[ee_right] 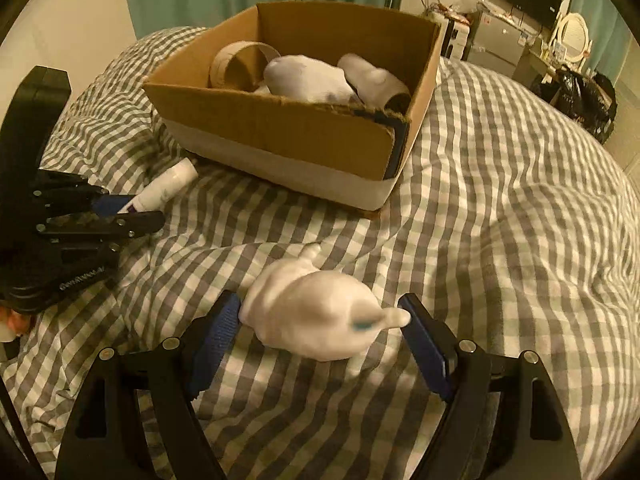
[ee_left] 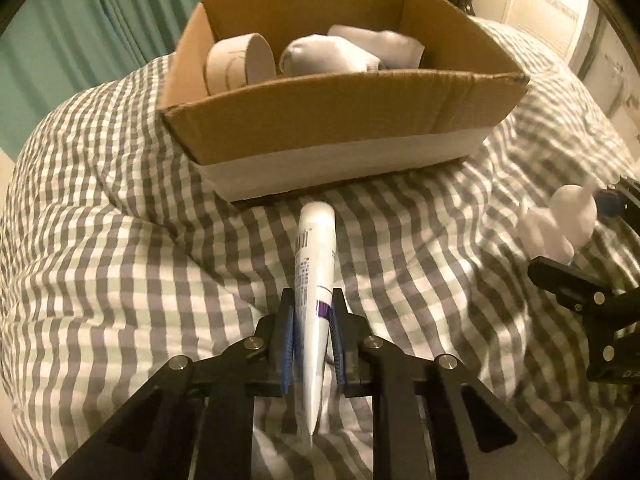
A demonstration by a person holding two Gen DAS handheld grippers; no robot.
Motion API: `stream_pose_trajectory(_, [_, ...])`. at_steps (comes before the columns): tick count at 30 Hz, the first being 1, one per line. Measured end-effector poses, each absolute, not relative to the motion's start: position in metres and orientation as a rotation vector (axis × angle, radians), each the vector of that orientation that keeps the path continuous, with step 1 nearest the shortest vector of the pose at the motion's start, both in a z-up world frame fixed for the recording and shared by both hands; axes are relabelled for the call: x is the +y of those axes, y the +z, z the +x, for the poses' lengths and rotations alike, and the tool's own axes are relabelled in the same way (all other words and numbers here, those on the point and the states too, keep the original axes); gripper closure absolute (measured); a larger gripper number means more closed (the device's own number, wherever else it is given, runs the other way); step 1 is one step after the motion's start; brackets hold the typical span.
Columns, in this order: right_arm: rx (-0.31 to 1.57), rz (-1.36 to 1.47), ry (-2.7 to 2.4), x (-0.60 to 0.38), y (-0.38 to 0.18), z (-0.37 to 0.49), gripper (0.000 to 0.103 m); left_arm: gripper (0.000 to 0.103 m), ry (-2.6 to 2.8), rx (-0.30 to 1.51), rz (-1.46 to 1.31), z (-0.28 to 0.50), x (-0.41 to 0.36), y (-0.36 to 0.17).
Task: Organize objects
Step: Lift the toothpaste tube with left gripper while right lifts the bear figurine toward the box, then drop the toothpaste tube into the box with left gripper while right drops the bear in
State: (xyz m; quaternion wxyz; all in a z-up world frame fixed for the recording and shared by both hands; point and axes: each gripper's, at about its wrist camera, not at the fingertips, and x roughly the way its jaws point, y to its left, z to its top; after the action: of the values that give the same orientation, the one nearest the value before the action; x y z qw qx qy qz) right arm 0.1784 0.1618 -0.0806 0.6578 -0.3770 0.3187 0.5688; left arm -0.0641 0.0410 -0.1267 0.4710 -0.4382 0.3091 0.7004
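Note:
My left gripper (ee_left: 313,308) is shut on a white tube (ee_left: 316,256) with a purple band; its cap end points at the cardboard box (ee_left: 344,120). The tube also shows in the right wrist view (ee_right: 164,190), held by the left gripper (ee_right: 132,210). My right gripper (ee_right: 320,308) is open, its blue pads on either side of a white animal figurine (ee_right: 308,312) lying on the bed, not clamped. The figurine also shows in the left wrist view (ee_left: 560,224). The box (ee_right: 288,136) holds a cardboard roll (ee_left: 240,62) and white socks (ee_left: 328,56).
Everything lies on a bed with a grey-and-white checked cover (ee_left: 120,240). Teal curtains (ee_left: 80,32) hang behind. A desk with a mirror and a dark bag (ee_right: 576,96) stands at the far right in the right wrist view.

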Motion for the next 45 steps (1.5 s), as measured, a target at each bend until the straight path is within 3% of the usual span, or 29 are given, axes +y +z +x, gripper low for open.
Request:
stream_pose_trajectory(28, [0.574, -0.785, 1.344, 0.105, -0.010, 0.139, 0.023, 0.087, 1.753, 0.597, -0.948, -0.020, -0.002, -0.037])
stream_pose_trajectory(45, [0.502, -0.645, 1.388, 0.163, 0.064, 0.166, 0.023, 0.087, 1.800, 0.524, -0.811, -0.054, 0.059, 0.037])
